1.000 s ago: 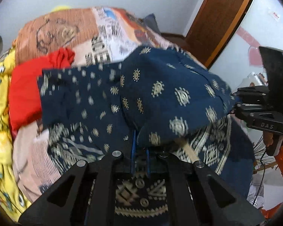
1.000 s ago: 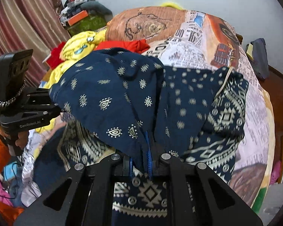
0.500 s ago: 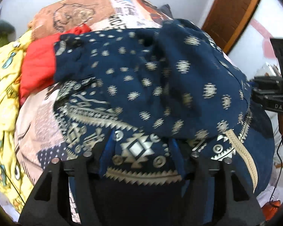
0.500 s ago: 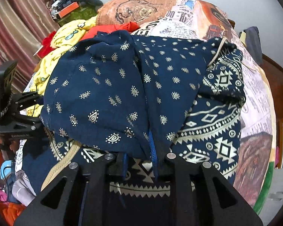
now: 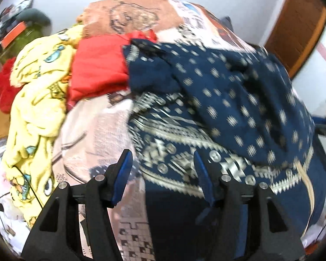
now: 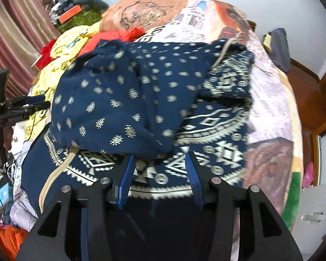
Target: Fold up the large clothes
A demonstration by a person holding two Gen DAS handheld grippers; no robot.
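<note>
A large navy garment with pale dots and a geometric border [image 5: 239,100] lies folded over itself on the bed; it also shows in the right wrist view [image 6: 128,95]. My left gripper [image 5: 162,158] is open and empty, just above the garment's near left edge. My right gripper [image 6: 159,158] is open and empty over the patterned border at the near edge of the fold. The left gripper appears at the left of the right wrist view [image 6: 30,103]. A beige drawstring [image 6: 54,174] trails from the border.
The printed bedspread [image 6: 269,100] covers the bed. A red garment [image 5: 97,69] and a yellow cartoon-print cloth [image 5: 39,100] lie left of the navy one. A wooden door [image 5: 297,24] stands at the right. Clutter [image 6: 76,13] is piled by the striped curtain.
Both grippers have opened and let go of the navy garment. The lifted fold has dropped flat onto the rest. The left gripper has shifted to the left.
</note>
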